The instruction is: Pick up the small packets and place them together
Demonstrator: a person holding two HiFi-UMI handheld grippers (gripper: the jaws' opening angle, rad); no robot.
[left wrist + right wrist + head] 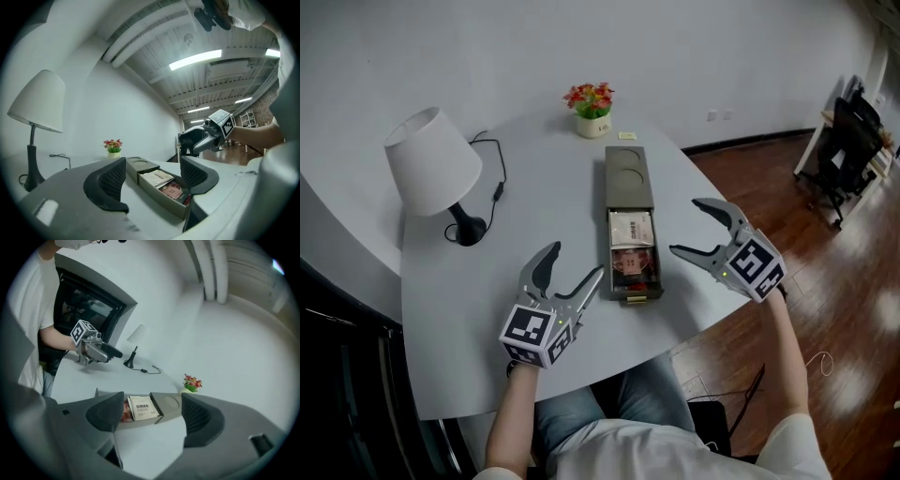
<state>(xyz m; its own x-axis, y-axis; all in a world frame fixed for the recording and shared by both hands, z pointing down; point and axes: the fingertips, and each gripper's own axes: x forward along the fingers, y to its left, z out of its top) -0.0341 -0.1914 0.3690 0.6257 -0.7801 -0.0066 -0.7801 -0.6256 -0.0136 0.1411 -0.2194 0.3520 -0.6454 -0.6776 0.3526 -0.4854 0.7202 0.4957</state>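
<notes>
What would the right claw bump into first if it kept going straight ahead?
Most likely the open drawer's near wall, beside the white packet. The right claw, open and empty, aims slightly down at it, though depth is hard to judge.

You face a pale packet (142, 408) in the open drawer (139, 424), printed with one bold line of dark Chinese characters and smaller print beneath, too small to read with certainty; the print on the red packet (633, 265) beside it is illegible
</notes>
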